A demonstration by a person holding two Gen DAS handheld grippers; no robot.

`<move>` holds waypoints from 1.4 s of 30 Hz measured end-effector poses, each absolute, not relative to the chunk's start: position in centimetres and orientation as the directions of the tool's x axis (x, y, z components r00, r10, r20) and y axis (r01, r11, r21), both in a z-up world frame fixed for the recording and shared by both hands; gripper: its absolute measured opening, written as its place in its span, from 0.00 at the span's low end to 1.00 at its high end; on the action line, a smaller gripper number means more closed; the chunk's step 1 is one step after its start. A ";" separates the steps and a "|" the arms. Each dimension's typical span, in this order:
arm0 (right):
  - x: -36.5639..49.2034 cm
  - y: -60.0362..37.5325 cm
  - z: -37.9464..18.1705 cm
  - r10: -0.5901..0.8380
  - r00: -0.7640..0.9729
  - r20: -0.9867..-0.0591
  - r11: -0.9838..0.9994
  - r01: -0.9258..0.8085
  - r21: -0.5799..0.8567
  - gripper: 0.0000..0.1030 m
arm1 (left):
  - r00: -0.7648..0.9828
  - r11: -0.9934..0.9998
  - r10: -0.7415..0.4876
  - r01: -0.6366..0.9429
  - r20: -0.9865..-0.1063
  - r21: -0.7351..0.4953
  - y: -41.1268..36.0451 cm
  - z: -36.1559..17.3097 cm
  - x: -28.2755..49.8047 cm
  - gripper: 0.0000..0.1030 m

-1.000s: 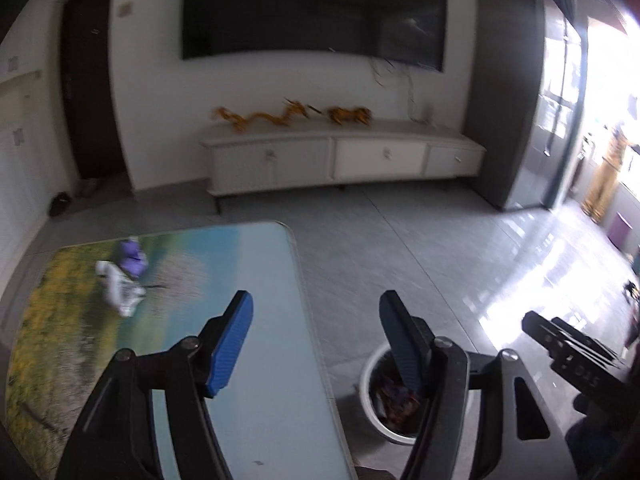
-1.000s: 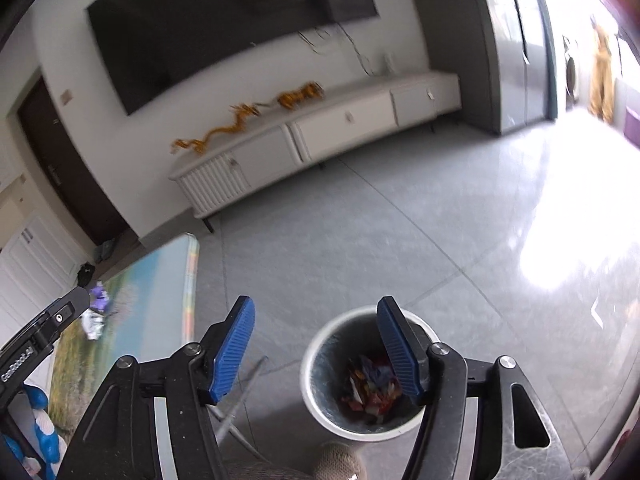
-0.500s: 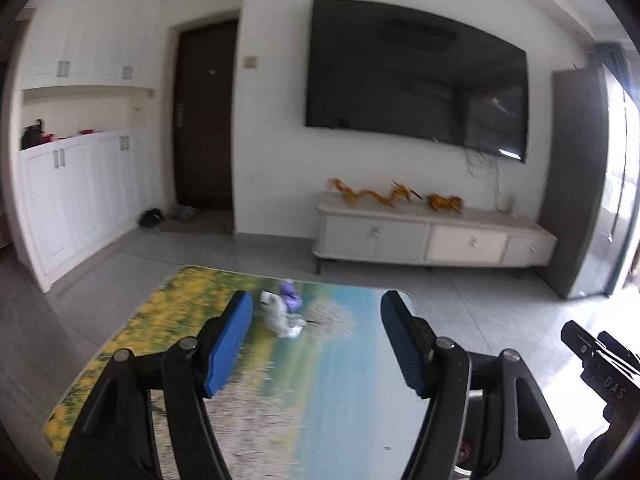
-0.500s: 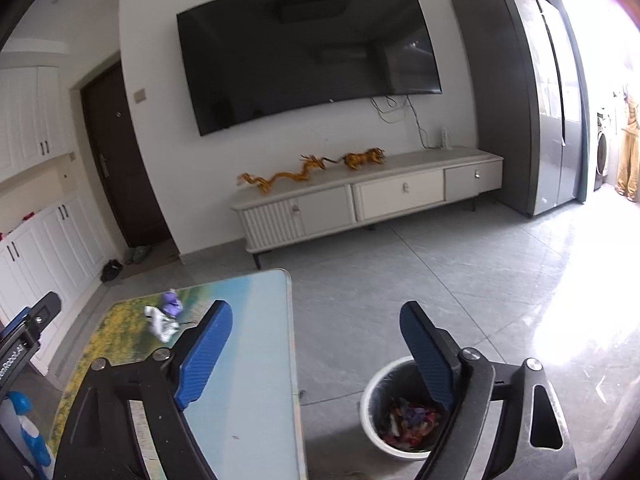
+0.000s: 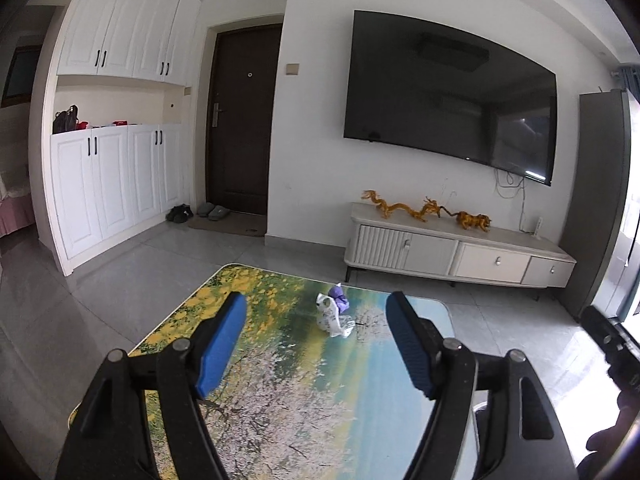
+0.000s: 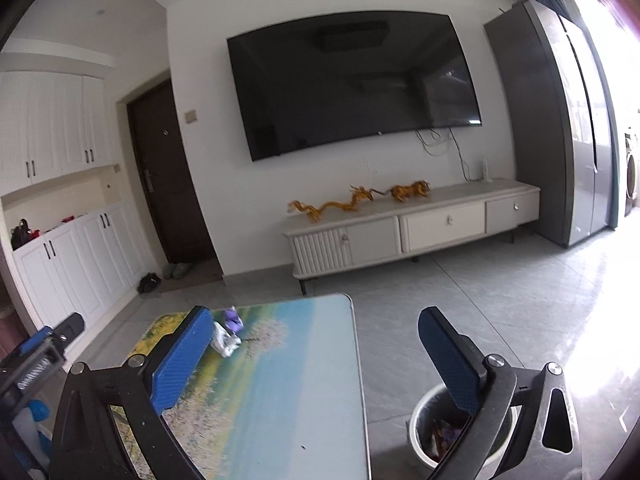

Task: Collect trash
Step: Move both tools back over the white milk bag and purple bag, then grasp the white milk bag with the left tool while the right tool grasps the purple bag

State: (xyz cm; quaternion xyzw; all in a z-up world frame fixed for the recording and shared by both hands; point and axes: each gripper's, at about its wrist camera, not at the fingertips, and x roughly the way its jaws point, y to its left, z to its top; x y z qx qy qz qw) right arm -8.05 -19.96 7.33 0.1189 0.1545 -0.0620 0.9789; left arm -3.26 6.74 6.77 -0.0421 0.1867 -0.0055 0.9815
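Now both my views have swung up from the bin [image 6: 460,428] to the table [image 5: 304,392]. Right gripper [image 6: 316,360] just opened wide, left gripper [image 5: 316,344] slightly wider; both empty. White wrapper [image 5: 332,318] and purple scrap [image 5: 338,294] lie touching at the table's far end, next pickup.

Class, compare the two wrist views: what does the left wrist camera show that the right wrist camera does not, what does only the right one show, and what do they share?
Only the left wrist view shows the pink bedding at its left edge.

Only the right wrist view shows the trash bin, holding wrappers, on the floor beside the table, and a washing machine.

Both show the white wrapper and purple wrapper on the table, the television, and open, empty grippers: left gripper, right gripper, their jaws having just been opening.
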 end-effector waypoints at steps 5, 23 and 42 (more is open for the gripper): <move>-7.3 -19.5 7.3 -0.064 0.951 -0.303 0.970 0.130 0.204 1.00 | 0.930 0.997 -0.032 0.003 -0.366 -0.081 6.8 6.4 -2.2 0.69; 7.6 -20.6 -1.2 0.055 0.829 -0.557 0.970 0.089 0.228 1.00 | 0.768 0.983 -0.172 0.091 -0.616 -0.161 8.7 -3.0 13.0 0.69; 22.7 -18.6 -6.5 0.160 0.744 -0.648 0.969 0.008 0.248 0.99 | 0.622 0.979 -0.194 0.173 -0.758 -0.109 2.4 -12.9 28.3 0.69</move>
